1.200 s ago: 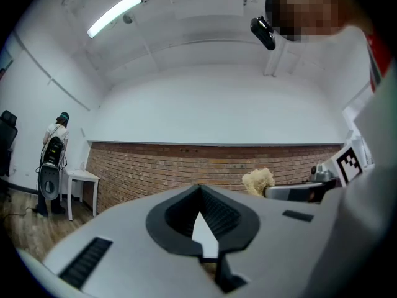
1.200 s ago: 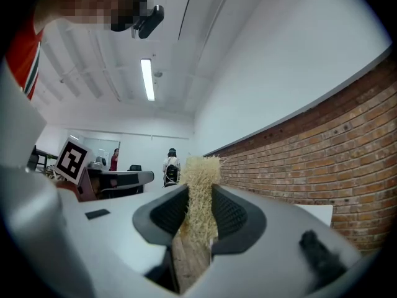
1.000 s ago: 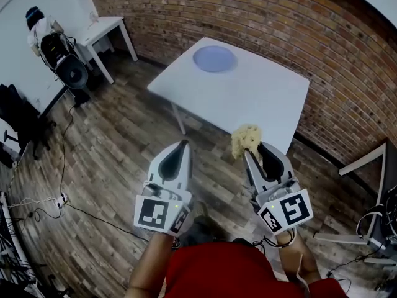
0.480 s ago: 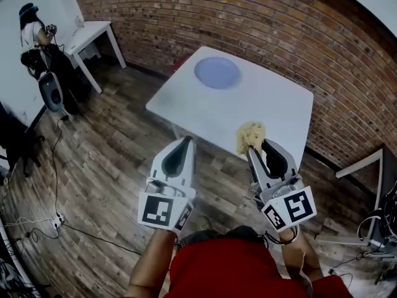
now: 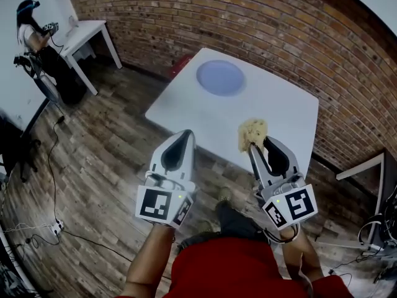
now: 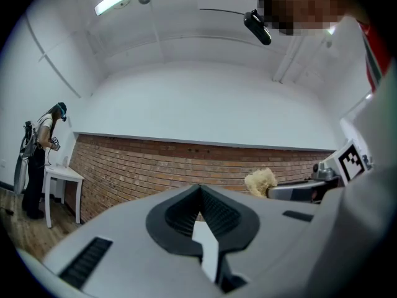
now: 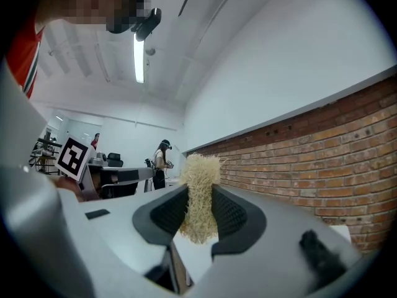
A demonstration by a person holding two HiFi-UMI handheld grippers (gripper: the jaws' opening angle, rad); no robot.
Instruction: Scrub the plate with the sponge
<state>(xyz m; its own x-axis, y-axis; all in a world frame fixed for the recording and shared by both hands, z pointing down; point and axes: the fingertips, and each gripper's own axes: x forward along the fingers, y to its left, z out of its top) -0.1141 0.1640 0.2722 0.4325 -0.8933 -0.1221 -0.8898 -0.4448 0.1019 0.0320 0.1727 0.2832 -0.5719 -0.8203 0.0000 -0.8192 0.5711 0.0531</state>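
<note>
The right tool (image 5: 252, 148) clamps a yellow sponge (image 5: 252, 131) at lower right, the left tool (image 5: 183, 135) is closed and empty; the plate (image 5: 220, 77) lies upper centre on the desk (image 5: 279, 107), well apart, so the sponge should probably travel forward, then press flat on it.
</note>
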